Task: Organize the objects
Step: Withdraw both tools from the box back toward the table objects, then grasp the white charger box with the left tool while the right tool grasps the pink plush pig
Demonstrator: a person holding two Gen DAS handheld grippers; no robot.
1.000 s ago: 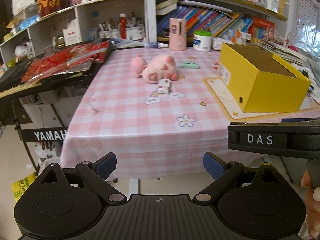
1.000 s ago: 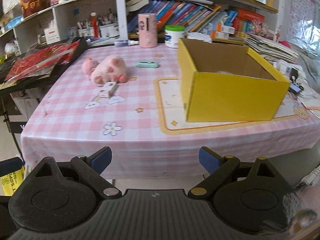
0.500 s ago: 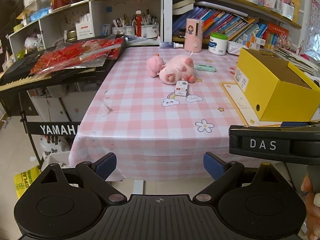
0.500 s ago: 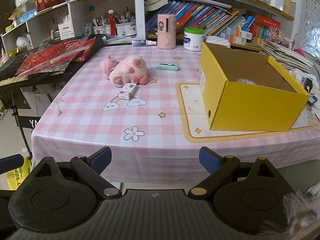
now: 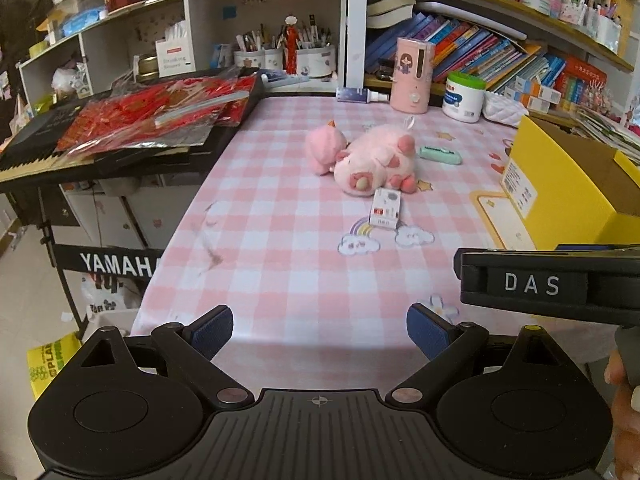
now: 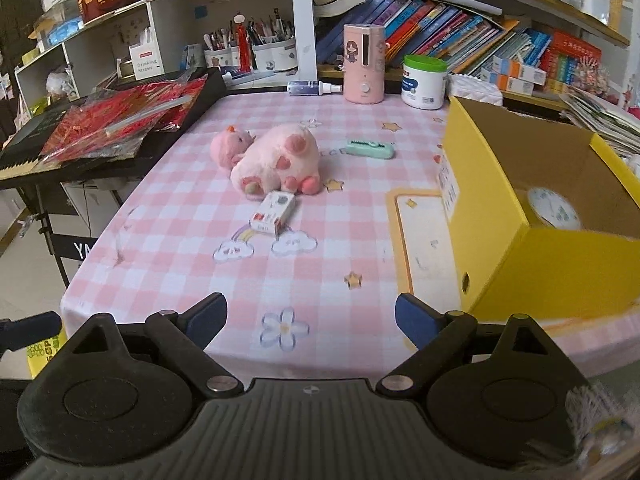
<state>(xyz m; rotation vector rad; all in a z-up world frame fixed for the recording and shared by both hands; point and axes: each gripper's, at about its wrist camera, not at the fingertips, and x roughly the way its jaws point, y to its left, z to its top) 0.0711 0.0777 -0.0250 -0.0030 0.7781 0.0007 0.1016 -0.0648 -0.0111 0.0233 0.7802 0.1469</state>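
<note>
From the left wrist view, I had the left gripper [image 5: 320,326] hanging off the near edge of the pink checked table [image 5: 280,264], its jaws spread wide and pinching nothing. The pink plush pig [image 5: 374,162] lay mid-table with the small white box [image 5: 385,209] touching its near side and the mint green case [image 5: 440,155] just beyond it to the right. My worry here was the crowding: a grab at the pig could knock the box aside.

From the right wrist view, the right gripper [image 6: 310,322] also stood open and empty at the near table edge, its jaws having just closed a little with nothing between them. The yellow box [image 6: 560,268] sat at the right, a round white item already inside. Its tall near wall looked like something a carried object could clip, shoving the box sideways.
</note>
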